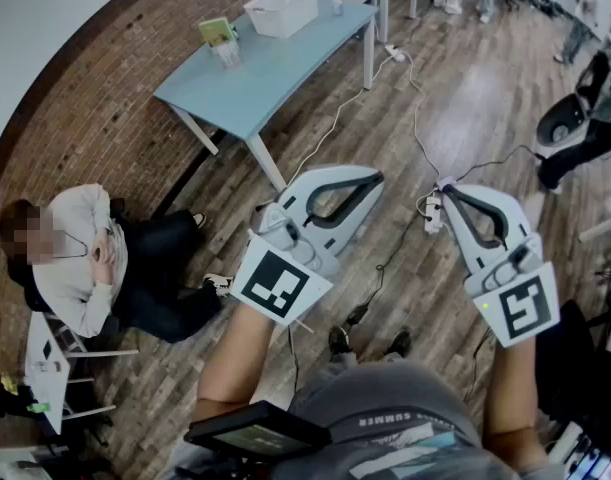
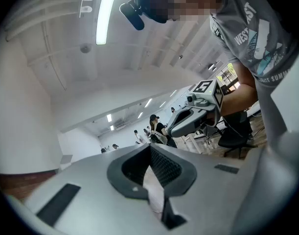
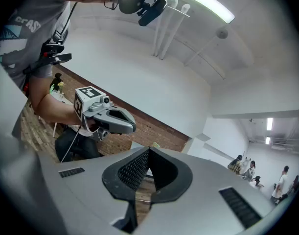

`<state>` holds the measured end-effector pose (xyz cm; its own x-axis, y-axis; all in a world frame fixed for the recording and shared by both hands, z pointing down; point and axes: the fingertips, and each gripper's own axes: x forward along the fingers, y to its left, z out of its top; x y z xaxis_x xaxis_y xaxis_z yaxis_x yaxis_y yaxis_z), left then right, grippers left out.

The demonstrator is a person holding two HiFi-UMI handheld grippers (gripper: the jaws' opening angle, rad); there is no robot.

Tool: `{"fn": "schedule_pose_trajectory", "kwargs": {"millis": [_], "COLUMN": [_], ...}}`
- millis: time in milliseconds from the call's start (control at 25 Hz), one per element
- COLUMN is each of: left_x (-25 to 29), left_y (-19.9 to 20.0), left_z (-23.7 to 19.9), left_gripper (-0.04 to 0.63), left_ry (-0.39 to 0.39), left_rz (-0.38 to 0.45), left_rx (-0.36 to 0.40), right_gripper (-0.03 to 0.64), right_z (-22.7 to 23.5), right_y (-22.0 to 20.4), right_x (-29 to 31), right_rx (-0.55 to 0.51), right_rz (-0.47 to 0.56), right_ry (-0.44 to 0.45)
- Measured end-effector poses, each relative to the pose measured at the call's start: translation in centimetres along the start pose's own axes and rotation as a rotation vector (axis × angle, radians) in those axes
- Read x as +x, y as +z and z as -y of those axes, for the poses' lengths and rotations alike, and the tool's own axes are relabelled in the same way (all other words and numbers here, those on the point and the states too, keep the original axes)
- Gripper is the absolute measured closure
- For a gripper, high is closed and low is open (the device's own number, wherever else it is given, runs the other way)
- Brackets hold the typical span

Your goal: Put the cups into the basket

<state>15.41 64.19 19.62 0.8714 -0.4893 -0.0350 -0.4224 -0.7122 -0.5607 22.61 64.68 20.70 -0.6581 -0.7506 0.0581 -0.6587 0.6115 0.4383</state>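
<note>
The right gripper (image 3: 149, 153) has its jaws pressed together at the tips, with nothing between them. Beyond it, the left gripper (image 3: 127, 124) (marker cube on its back) hangs before a brick wall (image 3: 156, 131). A ceiling light (image 3: 198, 1) glows overhead, and people (image 3: 244, 166) stand far off.

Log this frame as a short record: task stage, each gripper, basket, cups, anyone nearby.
stage: not begun; the person stands on the wooden floor, away from the table
left gripper: fingers together, nothing between them
right gripper: fingers together, nothing between them
table: light blue, beside the brick wall
basket: white, on the table's far end
cups: probably the small items on the table near the basket; too small to confirm
bystander: seated by the brick wall
</note>
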Motion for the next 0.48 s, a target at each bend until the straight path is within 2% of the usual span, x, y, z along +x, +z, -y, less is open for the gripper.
{"fn": "schedule_pose_trajectory", "kwargs": {"millis": [480], "left_x": [0.12], "left_y": [-0.25], "left_z": [0.10], "left_gripper": [0.595], "left_ry": [-0.005], "left_rz": [0.002], "left_rx": [-0.005], "right_gripper": [0.604], "right_z": [0.10], "right_y": [-0.14], "right_x": [0.08], "right_rx": [0.012], "right_rz": [0.009], "right_ry": [-0.010]}}
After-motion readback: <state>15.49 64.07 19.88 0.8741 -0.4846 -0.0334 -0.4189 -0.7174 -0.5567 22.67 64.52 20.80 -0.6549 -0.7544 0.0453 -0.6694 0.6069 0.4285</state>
